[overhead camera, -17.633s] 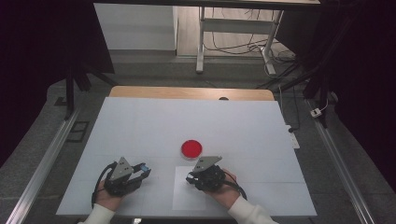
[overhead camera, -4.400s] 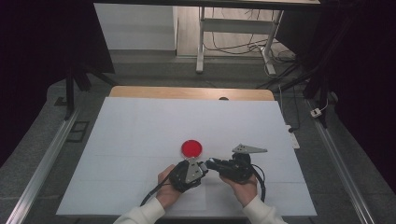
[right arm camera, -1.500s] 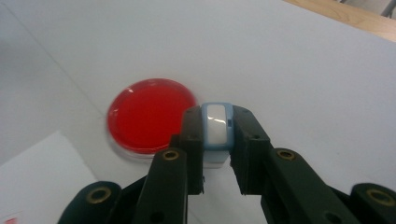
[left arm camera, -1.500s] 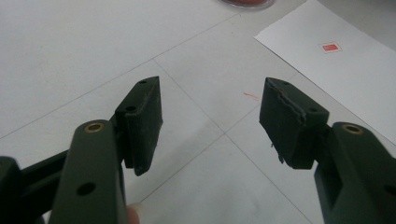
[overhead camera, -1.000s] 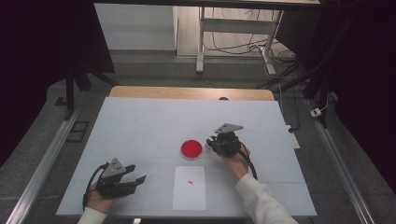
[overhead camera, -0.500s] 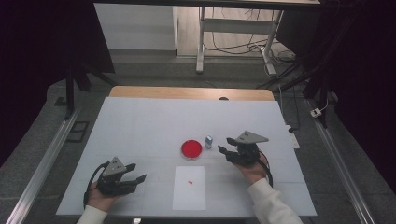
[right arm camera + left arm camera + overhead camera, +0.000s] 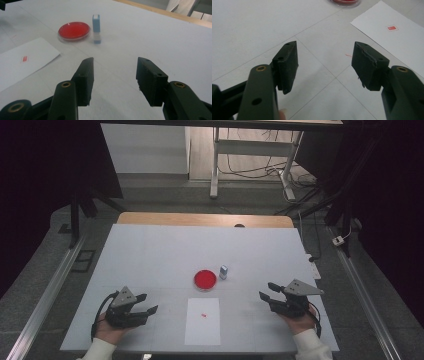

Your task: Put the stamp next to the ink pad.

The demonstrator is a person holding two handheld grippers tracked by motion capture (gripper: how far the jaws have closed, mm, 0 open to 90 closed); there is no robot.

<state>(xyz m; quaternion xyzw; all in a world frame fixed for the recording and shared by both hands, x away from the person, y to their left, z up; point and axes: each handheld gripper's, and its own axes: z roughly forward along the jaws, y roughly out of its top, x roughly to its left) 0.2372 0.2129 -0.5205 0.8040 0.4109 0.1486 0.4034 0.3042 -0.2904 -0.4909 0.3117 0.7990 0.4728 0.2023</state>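
White bench (image 7: 150, 250) carries my small stamp (image 7: 223, 271) upright just beside the red ink pad (image 7: 205, 279); light, rigid, tippy, so I'd pinch mid-body. Right gripper (image 7: 269, 295) released, left gripper (image 7: 146, 303) released too.

Right gripper (image 7: 272, 296) jaws just opened, empty; stamp (image 7: 223, 272) left standing.

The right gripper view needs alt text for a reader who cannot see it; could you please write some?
The open right gripper holds nothing, its two black jaws rising over a white table. Beyond them a small blue stamp stands upright beside a round red ink pad, and a white sheet of paper with a red stamped mark lies at left.
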